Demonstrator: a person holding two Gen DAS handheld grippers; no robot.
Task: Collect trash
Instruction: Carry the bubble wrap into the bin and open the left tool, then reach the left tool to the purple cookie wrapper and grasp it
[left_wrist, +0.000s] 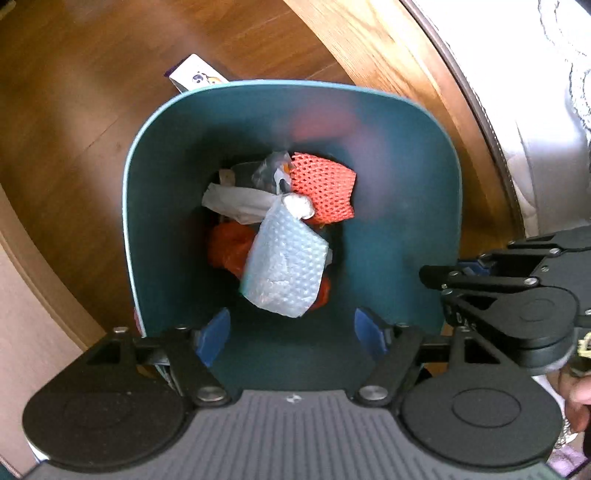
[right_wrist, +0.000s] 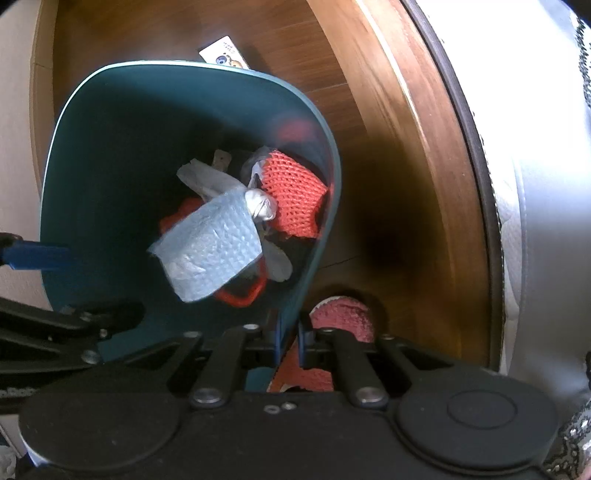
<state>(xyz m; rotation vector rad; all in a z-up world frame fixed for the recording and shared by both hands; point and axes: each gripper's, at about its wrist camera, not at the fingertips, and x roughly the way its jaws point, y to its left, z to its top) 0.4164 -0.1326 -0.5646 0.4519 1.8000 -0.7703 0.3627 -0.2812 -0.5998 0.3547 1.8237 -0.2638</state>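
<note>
Teal bin (left_wrist: 166, 221) on wood floor (left_wrist: 74, 110), part filled.

Left gripper (left_wrist: 291, 332) spread wide above the bin mouth, empty. Right gripper (right_wrist: 290, 341) pinched on the bin wall at 6 o'clock.

Dropping step looks done; next, fetch the card (left_wrist: 195, 75) lying beyond the rim at 12 o'clock.

Topmost inside: bubble wrap (left_wrist: 284, 262), orange mesh (left_wrist: 323, 188).

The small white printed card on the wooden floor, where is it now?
The small white printed card lies flat on the wooden floor, just behind the far rim of the teal plastic bin, partly hidden by it in both views.
</note>
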